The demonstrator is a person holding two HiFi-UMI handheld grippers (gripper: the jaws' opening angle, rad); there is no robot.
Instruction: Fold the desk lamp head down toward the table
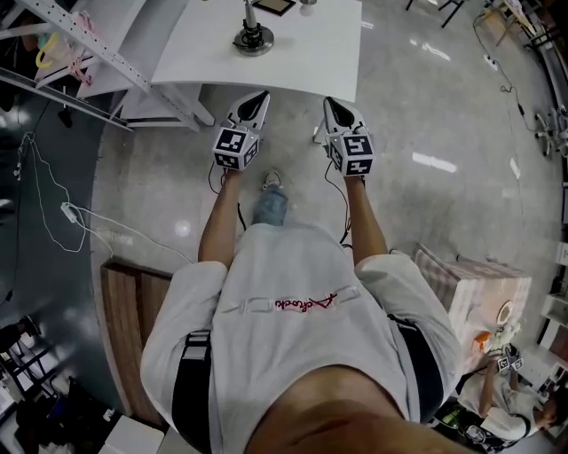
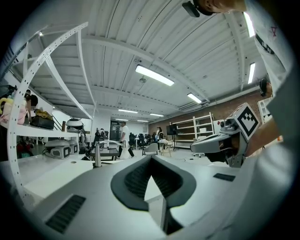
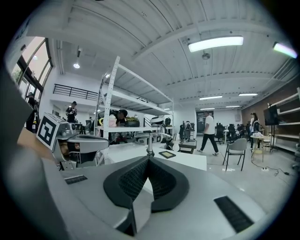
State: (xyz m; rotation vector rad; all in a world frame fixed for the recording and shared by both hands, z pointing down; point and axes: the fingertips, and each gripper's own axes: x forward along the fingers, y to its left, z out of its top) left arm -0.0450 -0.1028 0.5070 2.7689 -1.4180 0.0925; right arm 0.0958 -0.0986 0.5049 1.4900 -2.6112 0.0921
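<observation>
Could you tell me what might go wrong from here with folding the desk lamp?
1. The left gripper and the right gripper are both shut and short of the white table. If they arrive shut, they might push the desk lamp rather than grip it.
2. A flat dark-framed object lies beside the lamp, and the folding head could knock it.

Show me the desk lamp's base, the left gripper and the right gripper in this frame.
desk lamp base (image 1: 254, 38): head view, middle of its round foot.
left gripper (image 1: 259, 96): head view, at its closed fingertips.
right gripper (image 1: 330, 102): head view, at its closed fingertips.
</observation>
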